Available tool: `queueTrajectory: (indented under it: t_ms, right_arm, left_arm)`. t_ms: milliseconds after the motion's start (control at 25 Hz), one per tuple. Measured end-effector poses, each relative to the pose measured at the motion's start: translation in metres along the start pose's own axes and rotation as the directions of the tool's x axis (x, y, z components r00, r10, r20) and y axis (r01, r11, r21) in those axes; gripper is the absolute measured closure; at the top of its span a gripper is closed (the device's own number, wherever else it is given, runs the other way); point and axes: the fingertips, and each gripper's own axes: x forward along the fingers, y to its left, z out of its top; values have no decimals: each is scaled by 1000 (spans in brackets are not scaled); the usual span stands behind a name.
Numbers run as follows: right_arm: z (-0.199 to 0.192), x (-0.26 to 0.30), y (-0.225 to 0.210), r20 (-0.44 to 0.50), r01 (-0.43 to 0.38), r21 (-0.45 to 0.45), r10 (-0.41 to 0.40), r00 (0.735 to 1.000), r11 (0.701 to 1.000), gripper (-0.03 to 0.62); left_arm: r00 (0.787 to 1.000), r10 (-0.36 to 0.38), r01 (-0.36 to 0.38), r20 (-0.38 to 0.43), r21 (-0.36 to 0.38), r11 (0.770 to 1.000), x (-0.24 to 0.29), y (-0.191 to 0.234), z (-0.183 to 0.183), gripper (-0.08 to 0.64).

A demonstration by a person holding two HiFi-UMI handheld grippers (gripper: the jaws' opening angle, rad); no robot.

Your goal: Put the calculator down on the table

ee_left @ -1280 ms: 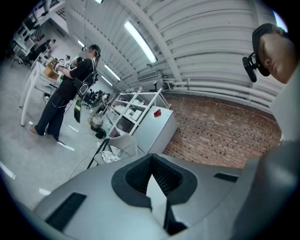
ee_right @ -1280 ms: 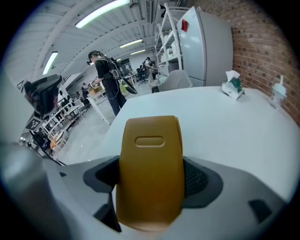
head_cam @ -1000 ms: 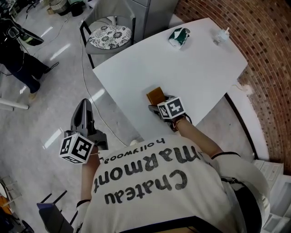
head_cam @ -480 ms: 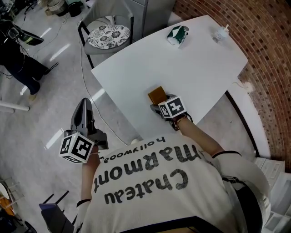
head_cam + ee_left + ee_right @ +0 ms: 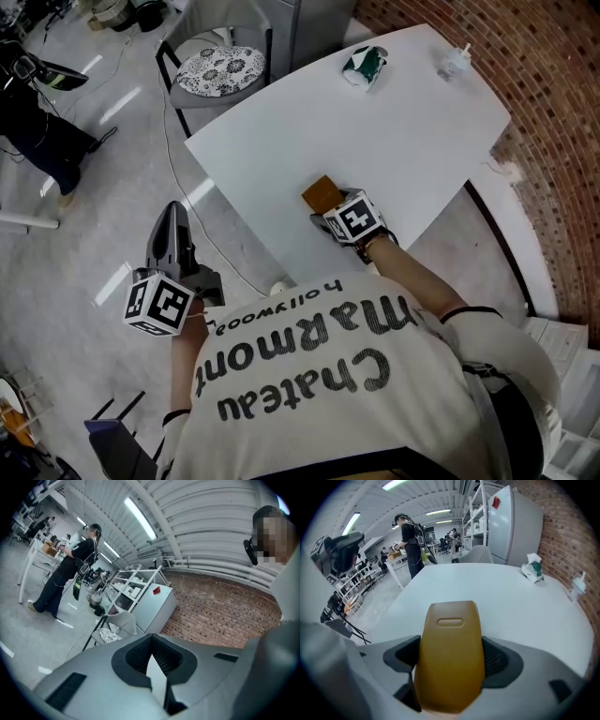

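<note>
The right gripper [image 5: 328,208] is held out ahead of the body on an outstretched forearm, its jaws closed against both sides of the calculator [image 5: 450,648] — gripping it flat, pointing away. The left gripper [image 5: 172,220] is held at the person's left side (well apart from the right one), jaws pointing forward and closed tip to tip — nothing between them.
</note>
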Motion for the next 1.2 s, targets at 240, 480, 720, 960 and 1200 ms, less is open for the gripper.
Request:
queueTrajectory:
  t_ms: [240,480,720,960,1200]
  right_arm:
    - [0,2,0,-15,2,-3,-2,1000,1000,184]
    - [0,2,2,4,2,3,-2,1000,1000,186]
    - [-2,1,0,21,4,6,-5,1000,1000,187]
    - [-5,-1,0,28,1,4,-1,1000,1000,187]
    - [-8,-3,-4,8,0,7,0,1000,1000,190]
  left_arm:
    - [1000,-8,8,7,-7,1000,-2,0,-2,558]
    - [1000,-14,14,11,-4,1000,-6,-3,1,558]
    - [1000,-14,14,11,-1,1000,-13,-10,0,558]
    - [1000,21,-21,23,1,1000,-32,-8,0,558]
    - [998,46,-46,44,-2,999,-50,-20,-9,558]
